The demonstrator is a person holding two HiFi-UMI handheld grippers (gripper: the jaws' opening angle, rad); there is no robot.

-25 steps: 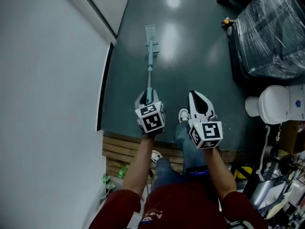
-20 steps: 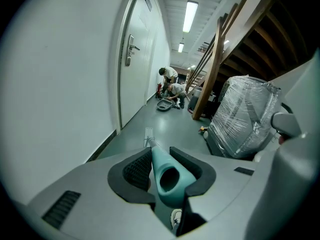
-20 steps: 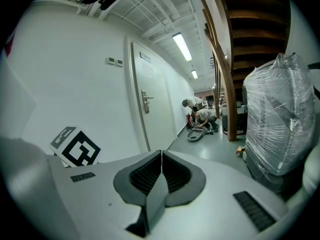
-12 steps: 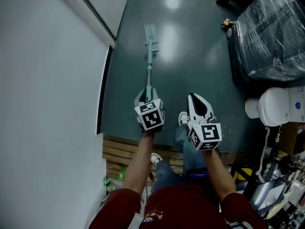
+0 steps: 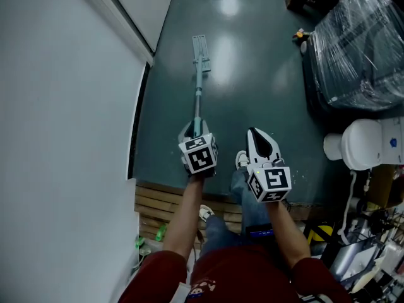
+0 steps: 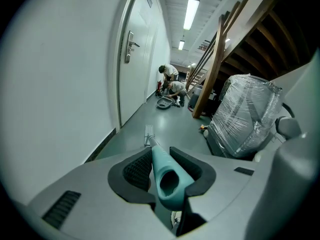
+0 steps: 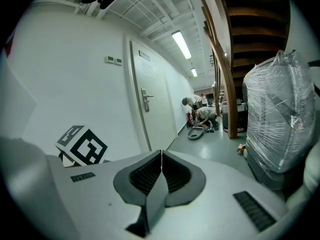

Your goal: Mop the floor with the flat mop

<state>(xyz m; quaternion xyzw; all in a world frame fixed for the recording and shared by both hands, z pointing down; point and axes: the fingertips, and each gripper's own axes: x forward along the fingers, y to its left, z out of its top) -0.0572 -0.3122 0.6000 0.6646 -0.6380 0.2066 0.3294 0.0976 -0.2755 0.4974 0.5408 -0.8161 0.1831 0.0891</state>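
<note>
Wrapped bundle [image 5: 356, 43] crowds the right, left hand-held gripper [image 5: 196, 129] pinches the flat mop [image 5: 198, 88], right hand-held gripper [image 5: 260, 136] is pressed together, and the mop's barely moved.

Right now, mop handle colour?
Teal mop handle; clearest in the left gripper view, clamped in the left claw.

A glossy grey-green floor [image 5: 252, 74] is bounded on the left by a white wall [image 5: 63, 137], in which a white door [image 6: 137, 64] (with a metal handle) is set. Strip lights [image 6: 191, 13] are mounted overhead. A plastic-wrapped bundle [image 5: 360, 43] is stood at the right, near slanted wooden beams [image 6: 218, 69].
</note>
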